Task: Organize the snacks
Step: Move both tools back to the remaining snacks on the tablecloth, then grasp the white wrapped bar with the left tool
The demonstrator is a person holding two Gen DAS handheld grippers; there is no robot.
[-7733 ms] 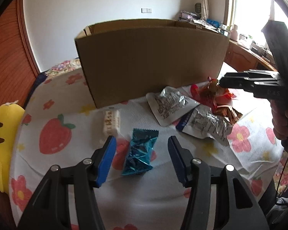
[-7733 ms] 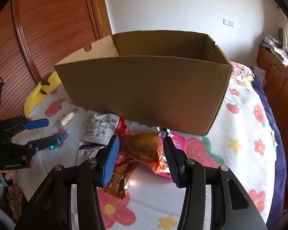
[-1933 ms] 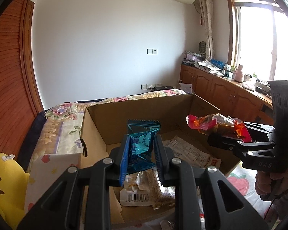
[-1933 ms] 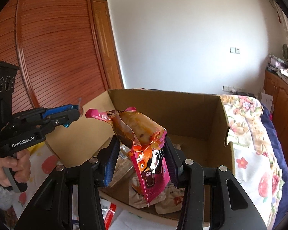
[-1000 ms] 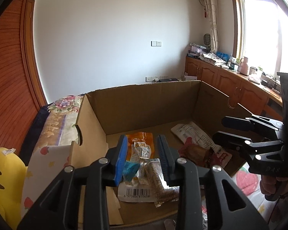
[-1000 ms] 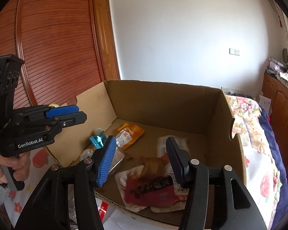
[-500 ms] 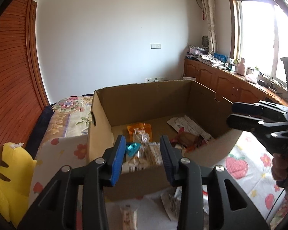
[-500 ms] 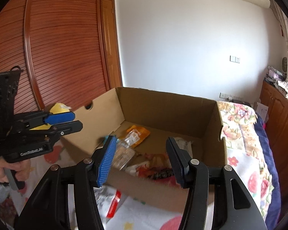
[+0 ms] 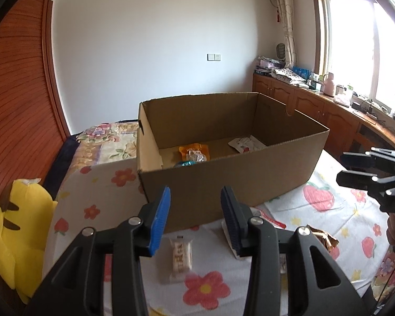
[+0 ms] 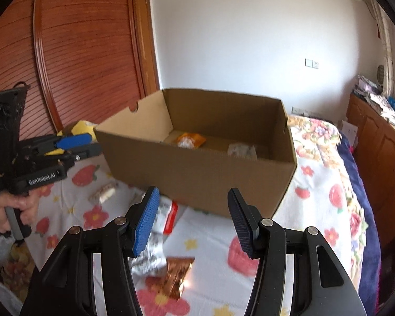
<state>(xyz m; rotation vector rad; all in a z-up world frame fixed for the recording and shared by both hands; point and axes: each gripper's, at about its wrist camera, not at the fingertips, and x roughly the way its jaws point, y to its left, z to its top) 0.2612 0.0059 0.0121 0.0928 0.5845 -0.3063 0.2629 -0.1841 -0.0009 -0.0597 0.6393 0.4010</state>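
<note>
An open cardboard box stands on the flower-print sheet. Inside it lie an orange packet, a white packet and the tip of a teal packet. My left gripper hangs in front of the box's near wall; its jaws are opening and hold nothing. Below it on the sheet is a white bar snack. My right gripper stands open and empty before the box. Under it lie a silver packet, a red-and-white packet and a copper packet.
A yellow plush toy leans at the bed's left edge. A ribbed wooden wardrobe door rises on the left, and wooden cabinets run under the window on the right. A hand grips the left tool's handle.
Both grippers have drawn back from above the box to in front of its near wall. The loose snacks on the sheet have come into view. The left jaws stand a little wider.
</note>
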